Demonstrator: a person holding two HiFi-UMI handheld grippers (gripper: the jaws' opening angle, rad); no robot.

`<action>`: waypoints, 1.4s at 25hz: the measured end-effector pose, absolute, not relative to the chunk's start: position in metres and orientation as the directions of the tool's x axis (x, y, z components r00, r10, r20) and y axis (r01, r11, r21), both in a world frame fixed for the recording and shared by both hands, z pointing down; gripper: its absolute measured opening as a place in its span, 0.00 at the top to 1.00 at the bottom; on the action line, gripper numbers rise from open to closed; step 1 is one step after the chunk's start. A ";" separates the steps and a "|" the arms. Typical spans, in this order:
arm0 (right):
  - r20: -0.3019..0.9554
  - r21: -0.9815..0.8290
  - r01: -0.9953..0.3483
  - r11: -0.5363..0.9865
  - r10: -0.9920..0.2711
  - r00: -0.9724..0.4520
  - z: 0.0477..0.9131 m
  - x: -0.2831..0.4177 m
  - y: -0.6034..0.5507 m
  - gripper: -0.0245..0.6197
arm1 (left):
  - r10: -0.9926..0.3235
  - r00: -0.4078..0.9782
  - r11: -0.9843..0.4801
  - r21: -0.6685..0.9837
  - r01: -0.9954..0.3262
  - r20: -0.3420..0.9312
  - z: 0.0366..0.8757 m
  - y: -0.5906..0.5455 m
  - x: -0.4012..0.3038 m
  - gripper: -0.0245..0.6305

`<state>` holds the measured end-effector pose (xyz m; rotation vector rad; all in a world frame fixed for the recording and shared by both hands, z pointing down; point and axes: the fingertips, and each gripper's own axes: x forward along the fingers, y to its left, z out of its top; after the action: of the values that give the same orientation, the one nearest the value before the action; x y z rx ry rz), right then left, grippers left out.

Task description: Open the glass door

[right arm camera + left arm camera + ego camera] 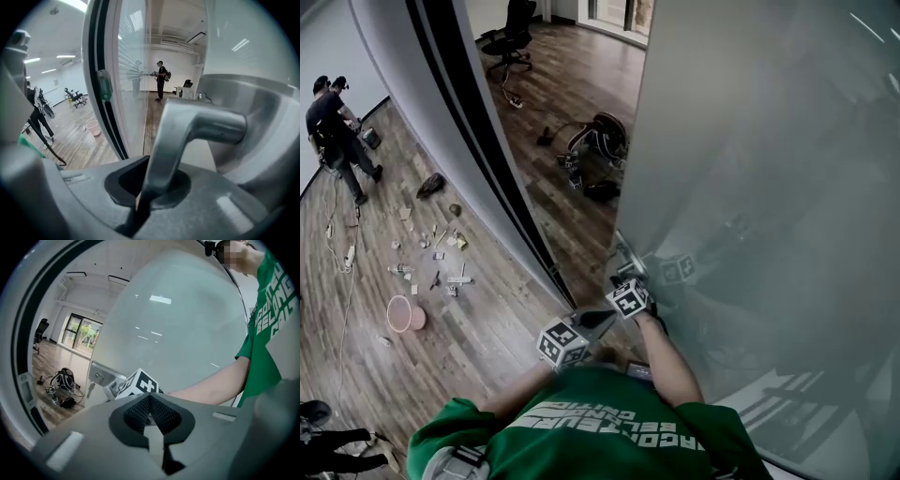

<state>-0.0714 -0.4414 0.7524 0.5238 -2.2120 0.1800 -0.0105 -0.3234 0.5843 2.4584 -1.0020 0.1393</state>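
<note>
With the right gripper [145,190] clenching its fingers on the handle [187,136] of the glass door [750,169], already ajar before the person [600,427], and the left gripper [152,423] clenched empty, an off-line pull could slip the smooth handle free.

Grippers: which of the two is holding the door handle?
The right gripper: its jaws are closed on the metal door handle. The left gripper has its jaws together on nothing and is apart from the handle.
</note>
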 end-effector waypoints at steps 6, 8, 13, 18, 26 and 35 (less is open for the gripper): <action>0.762 0.052 -0.468 0.882 -0.338 -0.552 0.755 -0.051 -0.468 0.97 | -0.643 0.719 -0.607 0.398 -0.688 0.263 0.593 -0.324 0.018 0.94; 0.764 0.052 -0.481 0.875 -0.345 -0.545 0.757 -0.044 -0.477 0.97 | -0.641 0.720 -0.604 0.403 -0.688 0.267 0.594 -0.323 0.025 0.94; 0.767 0.052 -0.511 0.858 -0.362 -0.530 0.760 -0.029 -0.499 0.97 | -0.629 0.724 -0.606 0.406 -0.685 0.283 0.596 -0.326 0.034 0.94; 0.767 0.053 -0.544 0.838 -0.383 -0.515 0.760 -0.012 -0.522 0.97 | -0.611 0.738 -0.622 0.404 -0.671 0.285 0.597 -0.340 0.041 0.94; 0.759 0.059 -0.589 0.806 -0.419 -0.498 0.759 0.017 -0.547 0.97 | -0.552 0.786 -0.677 0.401 -0.617 0.277 0.600 -0.365 0.063 0.94; 0.759 0.057 -0.645 0.762 -0.453 -0.468 0.767 0.061 -0.591 0.97 | -0.517 0.812 -0.697 0.416 -0.584 0.271 0.610 -0.419 0.077 0.94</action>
<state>0.0605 -0.5911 0.7673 0.8173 -2.1449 0.3024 0.0768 -0.4187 0.6097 2.5036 -0.8162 0.1817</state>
